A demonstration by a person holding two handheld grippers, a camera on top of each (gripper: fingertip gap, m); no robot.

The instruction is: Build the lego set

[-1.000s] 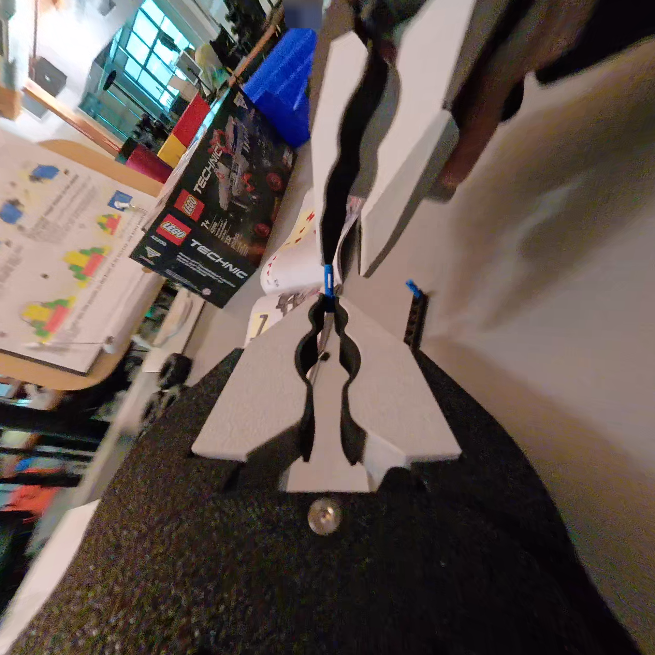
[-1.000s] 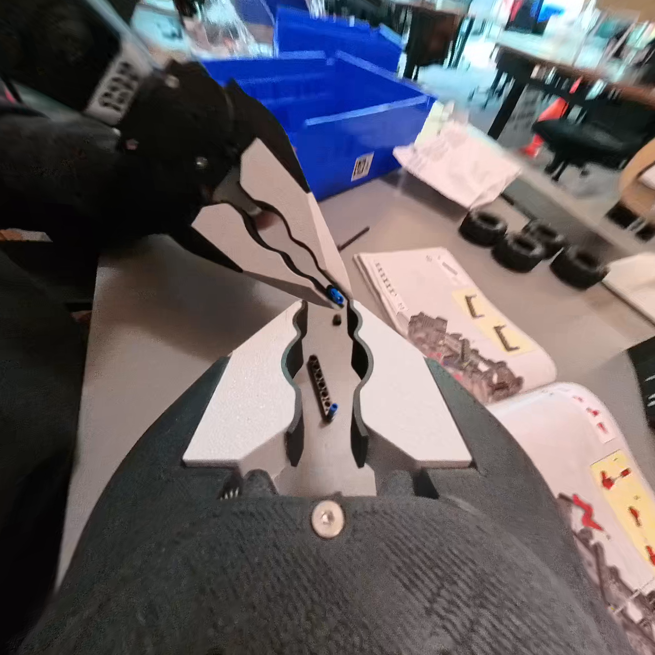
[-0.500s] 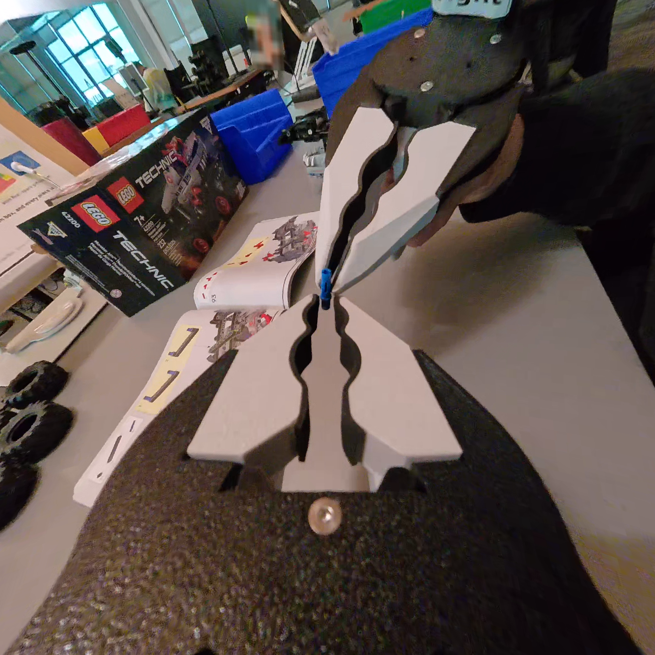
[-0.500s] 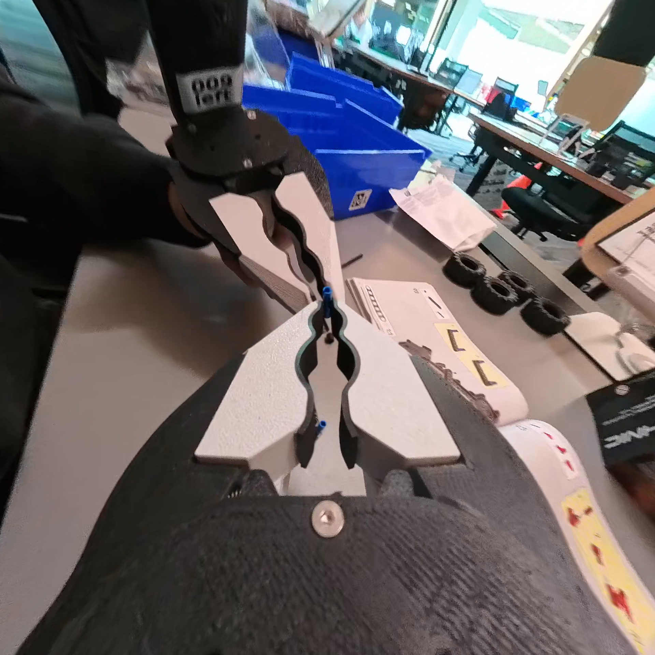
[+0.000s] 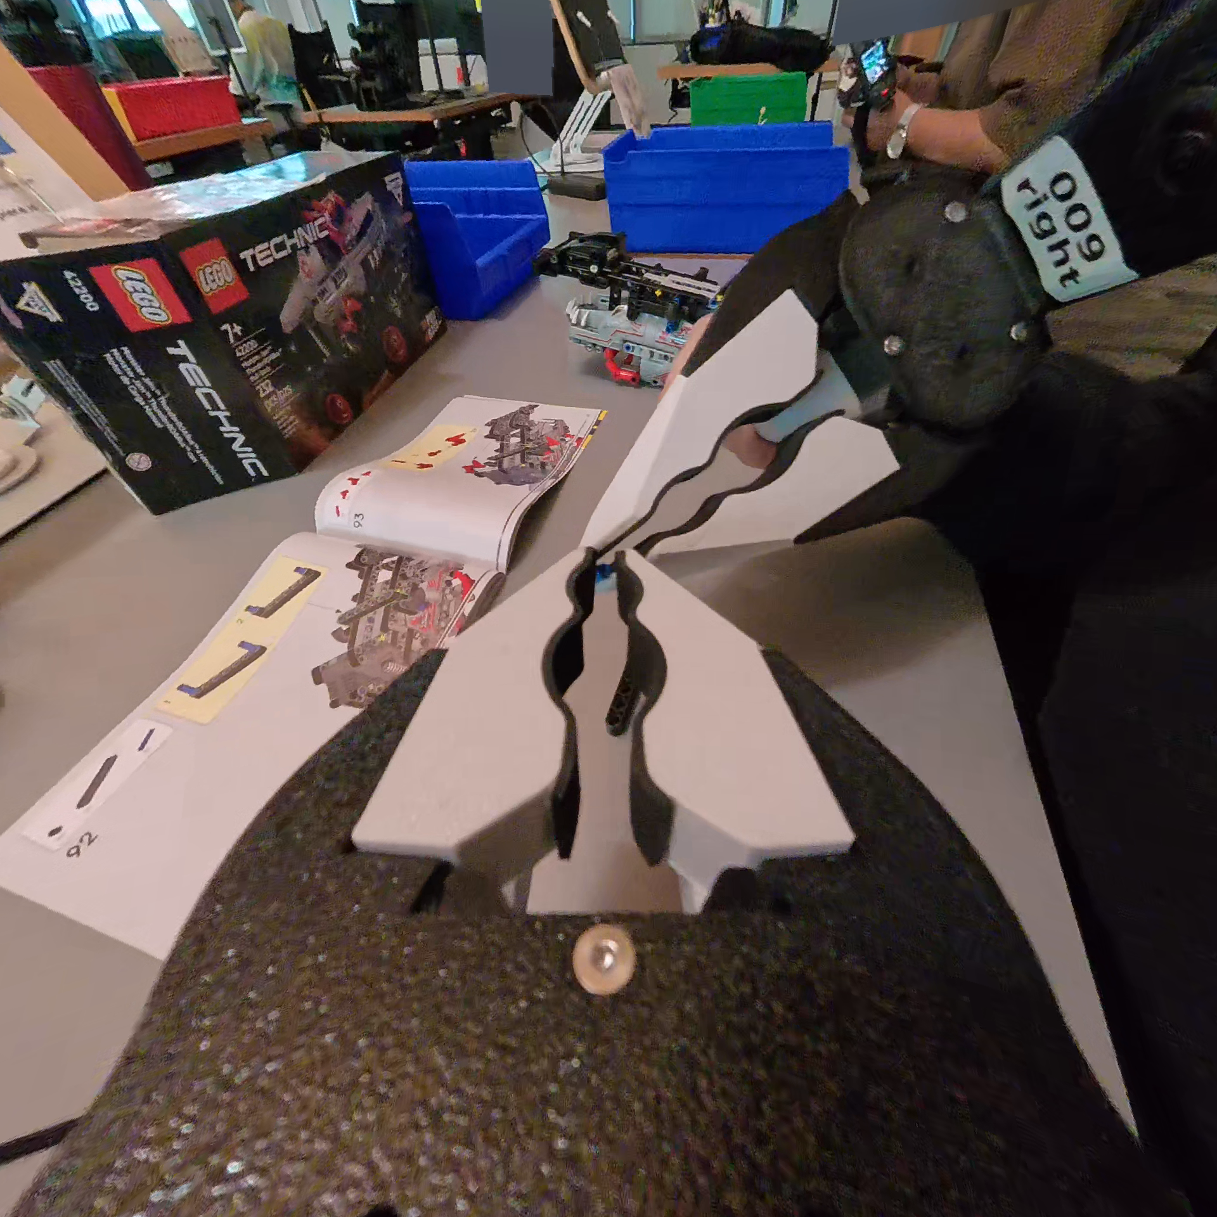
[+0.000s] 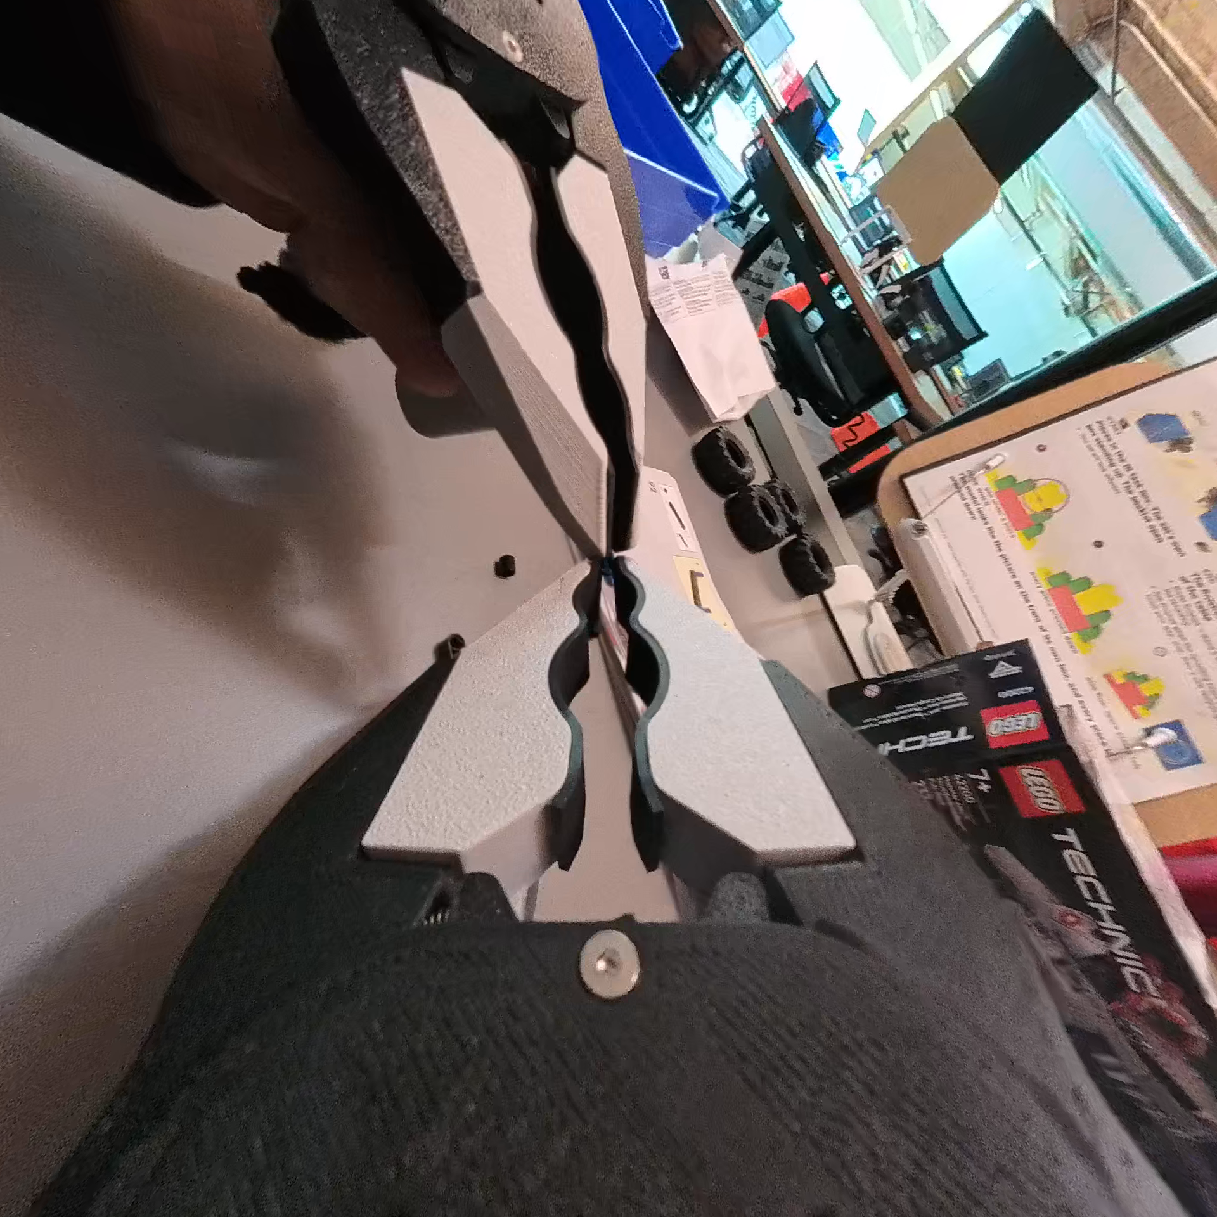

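My left gripper (image 5: 602, 560) and right gripper (image 6: 609, 574) meet tip to tip above the grey table (image 5: 856, 625). A small blue pin (image 5: 602, 577) sits between the tips of both, and both look shut on it; it also shows in the right wrist view (image 6: 609, 571). In the left wrist view the right gripper (image 5: 596, 550) reaches in from the upper right. In the right wrist view the left gripper (image 6: 617, 546) comes down from above. A black beam (image 5: 622, 704) shows through the gap of my left fingers, below them. Two small black parts (image 6: 506, 565) lie on the table.
An open instruction booklet (image 5: 428, 500) lies left of the grippers, with the black set box (image 5: 217, 316) behind it. A partly built model (image 5: 639, 309) and blue bins (image 5: 724, 178) stand at the back. Several black tyres (image 6: 757, 507) lie near the table edge. Both grippers' tips are close together, under 4 cm apart.
The right gripper has closed from open onto the blue pin held at the left gripper's tips. Both grippers have turned and stay tip to tip.
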